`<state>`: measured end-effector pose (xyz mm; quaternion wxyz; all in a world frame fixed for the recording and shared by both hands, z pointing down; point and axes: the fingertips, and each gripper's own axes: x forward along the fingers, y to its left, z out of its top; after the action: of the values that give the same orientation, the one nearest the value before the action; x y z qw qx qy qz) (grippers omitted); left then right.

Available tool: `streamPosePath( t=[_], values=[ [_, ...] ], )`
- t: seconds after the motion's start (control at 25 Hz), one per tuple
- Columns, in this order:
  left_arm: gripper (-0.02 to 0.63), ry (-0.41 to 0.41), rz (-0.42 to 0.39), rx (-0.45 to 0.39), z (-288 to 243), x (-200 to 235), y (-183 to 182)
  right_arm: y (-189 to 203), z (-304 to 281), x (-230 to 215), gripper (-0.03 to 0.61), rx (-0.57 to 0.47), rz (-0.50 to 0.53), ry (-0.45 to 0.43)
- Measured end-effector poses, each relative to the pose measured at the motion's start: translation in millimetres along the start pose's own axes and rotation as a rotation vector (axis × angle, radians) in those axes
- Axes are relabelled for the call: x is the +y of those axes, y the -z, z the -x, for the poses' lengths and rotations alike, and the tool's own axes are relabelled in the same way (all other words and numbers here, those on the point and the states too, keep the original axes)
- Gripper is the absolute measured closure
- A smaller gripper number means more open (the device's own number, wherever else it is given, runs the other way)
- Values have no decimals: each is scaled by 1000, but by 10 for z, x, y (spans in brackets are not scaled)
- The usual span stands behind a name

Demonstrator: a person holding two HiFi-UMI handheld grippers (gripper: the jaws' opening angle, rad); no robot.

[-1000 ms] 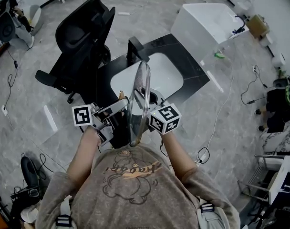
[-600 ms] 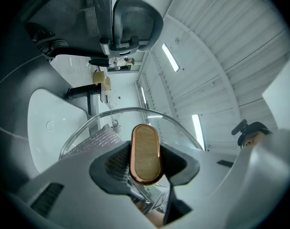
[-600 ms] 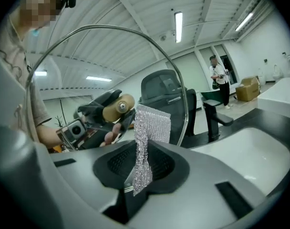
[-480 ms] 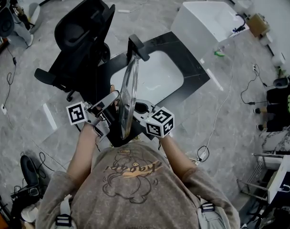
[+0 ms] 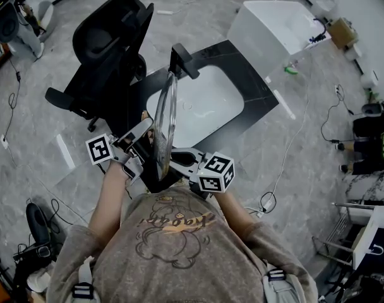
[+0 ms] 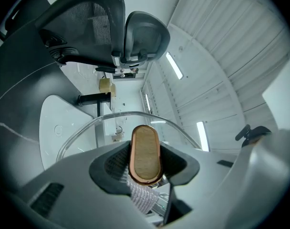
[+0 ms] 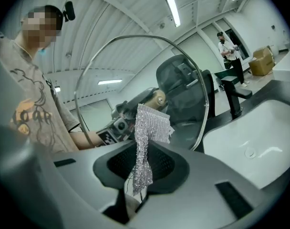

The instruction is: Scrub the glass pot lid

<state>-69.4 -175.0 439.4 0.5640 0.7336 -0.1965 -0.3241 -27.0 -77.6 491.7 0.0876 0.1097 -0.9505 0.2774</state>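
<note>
Holding the glass pot lid (image 5: 164,120) on edge above the sink (image 5: 201,106)

In the head view I see the lid standing upright in the middle of the frame, its rim running from near the black faucet (image 5: 182,62) down toward my chest. It hangs over the near edge of the black counter (image 5: 246,81), with the white basin just behind it.

My left gripper (image 5: 146,134) comes in from the left of the frame. Its own view shows the tongs pinching the lid's brown oval knob (image 6: 145,152), one pad on each side. The clear rim arcs above the knob.

My right gripper (image 5: 178,159) comes in from the lower right, on the other side of the glass. Its tongs are pressed together on a silver mesh cloth (image 7: 148,140). The cloth stands up out of them, and its broad upper end sits right at the lid's inner face. I cannot tell whether it really touches the glass. The same mesh shows through the lid in the left gripper view, just below the knob.

A black office chair (image 5: 110,40) stands at the upper left of the head view, beside the counter. In the right gripper view a person (image 7: 229,46) stands far off at the upper right.
</note>
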Motion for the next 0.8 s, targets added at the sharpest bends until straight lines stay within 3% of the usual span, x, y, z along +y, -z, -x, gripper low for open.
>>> streamPosePath(
  t=[0.44,0.8],
  values=[
    [436,-28,19,-14,76,123,-30,-176,249,525,502,6,59,-127],
    [436,-29,19,1,47,164,-5,-747,536,661,501,-120,93,-166]
  ],
)
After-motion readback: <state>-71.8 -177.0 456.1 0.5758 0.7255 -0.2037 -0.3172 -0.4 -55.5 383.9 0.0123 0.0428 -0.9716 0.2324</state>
